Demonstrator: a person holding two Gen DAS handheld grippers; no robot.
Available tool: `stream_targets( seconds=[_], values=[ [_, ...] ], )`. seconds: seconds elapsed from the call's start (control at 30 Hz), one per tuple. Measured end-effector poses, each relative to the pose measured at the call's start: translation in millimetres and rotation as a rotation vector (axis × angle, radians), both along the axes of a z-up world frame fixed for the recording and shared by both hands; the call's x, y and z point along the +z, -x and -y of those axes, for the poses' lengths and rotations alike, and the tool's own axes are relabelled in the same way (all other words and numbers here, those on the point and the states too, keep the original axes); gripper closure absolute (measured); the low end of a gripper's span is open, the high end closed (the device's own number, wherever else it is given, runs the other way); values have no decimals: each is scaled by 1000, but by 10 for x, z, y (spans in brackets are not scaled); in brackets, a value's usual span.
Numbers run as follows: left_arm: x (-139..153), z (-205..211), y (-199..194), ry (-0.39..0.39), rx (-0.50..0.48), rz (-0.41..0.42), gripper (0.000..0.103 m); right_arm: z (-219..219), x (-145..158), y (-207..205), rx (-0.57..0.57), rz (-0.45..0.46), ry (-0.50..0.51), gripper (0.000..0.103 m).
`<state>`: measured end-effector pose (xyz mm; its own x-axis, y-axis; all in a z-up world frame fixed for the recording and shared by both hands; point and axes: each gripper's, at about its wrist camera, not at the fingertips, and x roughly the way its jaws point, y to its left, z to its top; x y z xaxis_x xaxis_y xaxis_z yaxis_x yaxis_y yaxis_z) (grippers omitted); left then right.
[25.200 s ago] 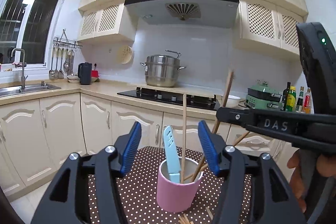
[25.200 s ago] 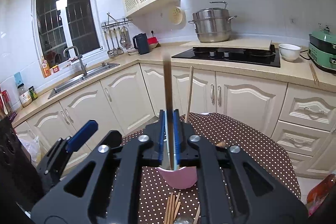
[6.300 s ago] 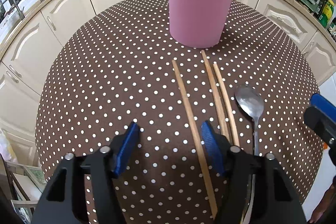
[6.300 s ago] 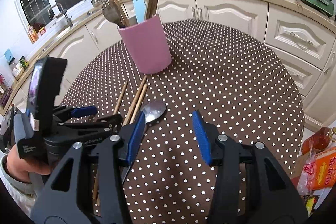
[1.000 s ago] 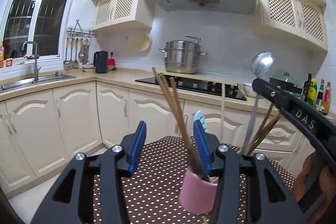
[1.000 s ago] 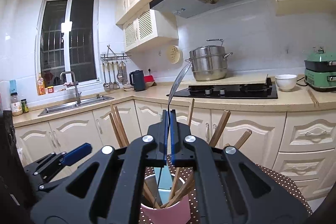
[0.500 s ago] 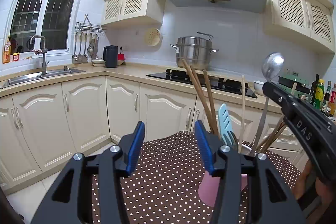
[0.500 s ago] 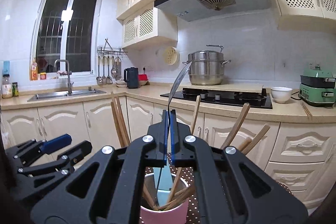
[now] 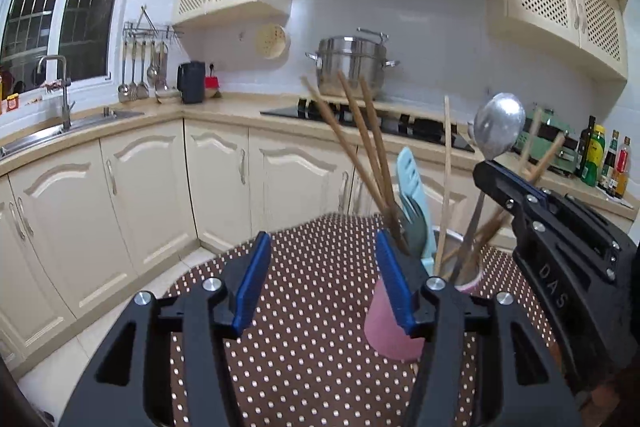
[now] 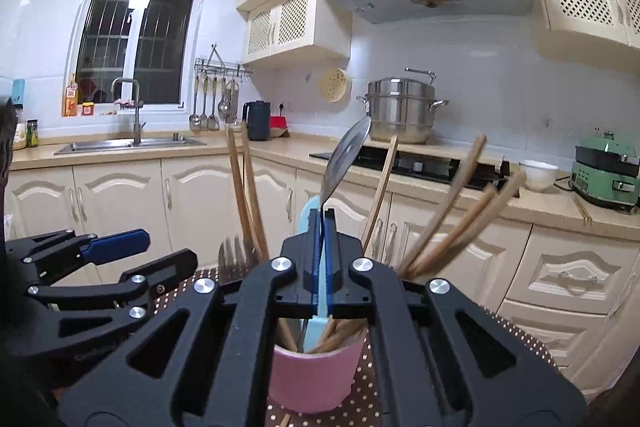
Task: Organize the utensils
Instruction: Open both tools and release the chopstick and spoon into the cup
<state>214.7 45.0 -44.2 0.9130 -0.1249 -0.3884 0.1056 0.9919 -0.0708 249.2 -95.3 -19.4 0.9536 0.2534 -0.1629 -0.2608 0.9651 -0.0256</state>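
Note:
A pink utensil cup [image 9: 390,335] stands on the brown polka-dot table [image 9: 312,307]. It holds several wooden chopsticks [image 9: 362,155], a light blue spatula [image 9: 412,179] and a fork [image 10: 234,259]. My right gripper [image 10: 322,223] is shut on a metal spoon [image 10: 348,155], bowl up, with its handle down inside the cup [image 10: 316,375]. The spoon also shows in the left wrist view [image 9: 498,125]. My left gripper [image 9: 320,267] is open and empty, just left of the cup; its right finger overlaps the cup.
Cream kitchen cabinets [image 9: 216,187] and a counter run behind the table. A steel pot [image 9: 352,65] sits by the hob, a sink [image 9: 28,139] at the left, bottles [image 9: 600,163] at the right. A chopstick tip [image 10: 285,421] shows below the cup.
The spoon has come lower over the cup, its handle reaching deeper inside. My left gripper has shifted left, so the cup sits further right in its view.

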Motion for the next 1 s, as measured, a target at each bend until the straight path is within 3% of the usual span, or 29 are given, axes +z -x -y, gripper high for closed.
stream_targets(
  seconds=[0.23, 0.57, 1.0],
  values=[
    [-106, 60, 104, -53, 8, -23, 49, -20, -95, 65, 11, -24, 13, 100],
    [-124, 86, 227, -57, -3, -54, 47, -27, -306, 85, 32, -115, 21, 98],
    [40, 50, 523, -52, 0, -45, 44, 49, -147, 383, 27, -114, -38, 95]
  ],
)
